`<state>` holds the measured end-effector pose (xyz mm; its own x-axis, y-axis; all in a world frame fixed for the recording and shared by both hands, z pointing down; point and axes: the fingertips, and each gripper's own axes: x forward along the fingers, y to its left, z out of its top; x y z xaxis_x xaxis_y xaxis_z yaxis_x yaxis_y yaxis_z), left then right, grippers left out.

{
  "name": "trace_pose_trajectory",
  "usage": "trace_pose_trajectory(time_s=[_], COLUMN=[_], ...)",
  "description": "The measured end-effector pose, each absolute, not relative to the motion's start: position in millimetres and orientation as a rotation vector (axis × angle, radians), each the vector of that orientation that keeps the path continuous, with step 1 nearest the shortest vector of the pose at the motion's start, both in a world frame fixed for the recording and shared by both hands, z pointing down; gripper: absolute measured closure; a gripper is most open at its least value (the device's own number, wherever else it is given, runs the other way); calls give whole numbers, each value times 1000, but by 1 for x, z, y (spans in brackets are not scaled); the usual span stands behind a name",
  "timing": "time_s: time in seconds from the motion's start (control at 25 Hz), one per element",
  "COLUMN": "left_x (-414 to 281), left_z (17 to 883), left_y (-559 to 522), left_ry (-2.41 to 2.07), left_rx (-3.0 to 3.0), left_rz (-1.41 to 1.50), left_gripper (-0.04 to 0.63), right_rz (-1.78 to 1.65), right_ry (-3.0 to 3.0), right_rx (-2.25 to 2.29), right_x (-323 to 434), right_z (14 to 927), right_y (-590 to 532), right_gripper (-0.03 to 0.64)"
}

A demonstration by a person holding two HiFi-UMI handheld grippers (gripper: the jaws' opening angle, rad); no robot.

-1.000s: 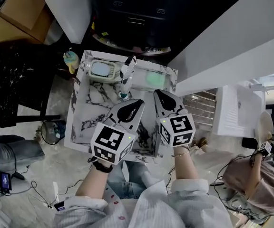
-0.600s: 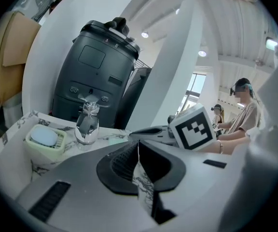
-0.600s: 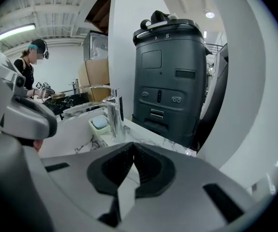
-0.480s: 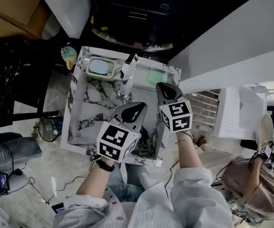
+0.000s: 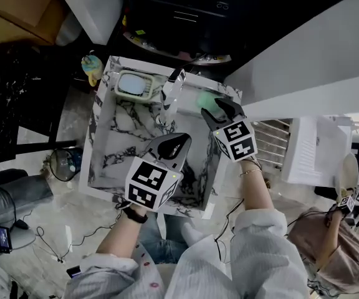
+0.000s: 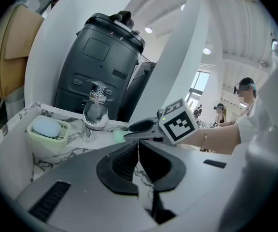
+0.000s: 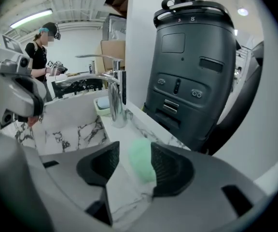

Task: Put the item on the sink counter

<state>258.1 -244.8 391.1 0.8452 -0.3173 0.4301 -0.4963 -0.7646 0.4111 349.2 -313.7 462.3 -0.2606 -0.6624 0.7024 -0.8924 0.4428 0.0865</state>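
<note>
Now right gripper (image 7: 132,154), jaws just opening, partly apart, straddles green soap (image 7: 142,162) on counter (image 7: 129,128); left gripper (image 6: 138,151) closed, empty

Open basin (image 5: 126,142); faucet (image 5: 169,98) on sink counter (image 5: 189,90)

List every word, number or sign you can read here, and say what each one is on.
"8": on the top rim of the dark grey machine, legible in both gripper views.
Small marks beside that digit and by the machine's buttons: too small to read.
Marker cubes: black-and-white square patterns only, no letters or numbers.
No other text is legible.
</note>
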Motion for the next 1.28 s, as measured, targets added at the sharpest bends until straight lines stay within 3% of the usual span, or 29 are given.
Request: trace_pose_trajectory(time_s=[0.08,0.2,0.68,1.12,1.28], left_x=[257,255,249,246,243], left_z=[393,395,400,400,399], left_y=[-245,-247,-251,-249,-247], left_ry=[-598,-604,-649,-665,-673], left_rx=[2494,2489,2466,2452,2450], left_rz=[466,471,467,456,451], left_gripper=[575,575,575,575,575], right_rz=[409,343,186,48,64], right_ry=[-2012,-1980,-1811,-1656,-1664], right_rx=[1221,1125,806,724,716], right_x=[348,348,350,354,351], right_z=[469,477,503,525,523], right_y=[-315,-318,-319,-320,-317], right_gripper=[362,325,273,275,315])
